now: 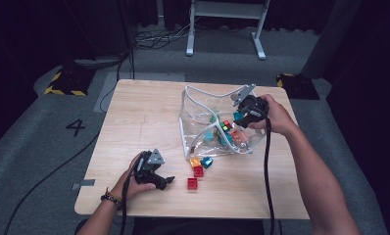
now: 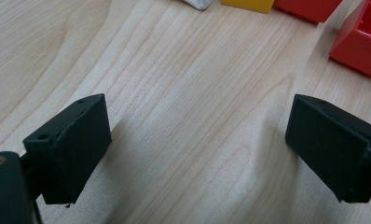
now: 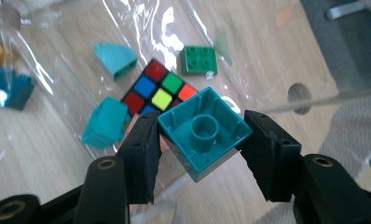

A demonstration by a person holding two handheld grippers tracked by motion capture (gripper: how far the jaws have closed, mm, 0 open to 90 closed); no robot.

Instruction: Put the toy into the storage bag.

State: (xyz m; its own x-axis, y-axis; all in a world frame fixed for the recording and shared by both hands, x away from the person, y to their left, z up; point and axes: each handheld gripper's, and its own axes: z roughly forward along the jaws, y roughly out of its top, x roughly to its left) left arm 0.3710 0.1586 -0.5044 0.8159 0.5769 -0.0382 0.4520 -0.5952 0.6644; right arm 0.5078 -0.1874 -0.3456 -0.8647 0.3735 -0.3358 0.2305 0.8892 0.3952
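The pale wooden surface (image 1: 134, 127) is being used as the base for everything here, and it is lying beneath both tools. A clear plastic bag with a white rim (image 1: 198, 105) is being kept open on the surface directly under and around the right tool (image 1: 248, 115), with its mouth facing toward the left tool. Inside the bag, just beyond the right tool's tips, a small colour-tiled puzzle cube (image 3: 158, 91) is being seen through the film, flanked by two teal wedge-shaped blocks (image 3: 114, 58) and, a little farther off, a green square studded block (image 3: 198, 59). A dark teal ridged piece (image 3: 9, 88) is lying well off to the left edge of the right gripper view.

The right tool (image 3: 200, 135) is being held by the right hand over the bag, and a teal hollow square plastic block (image 3: 202, 133) is being pinched between its two black pads, with its open underside turned toward the camera and a corner pointing down between the jaws.

The left tool (image 1: 159, 180) is being rested low on the surface near the front edge, and its jaws are being kept spread wide with only bare wood between them (image 2: 197, 135). Just ahead of its tips, outside the bag, red square plastic blocks (image 1: 192, 183) are lying close together, with a yellow-orange block (image 1: 195, 162) and a small teal block (image 1: 206, 162) just beyond them, near the bag's rim.
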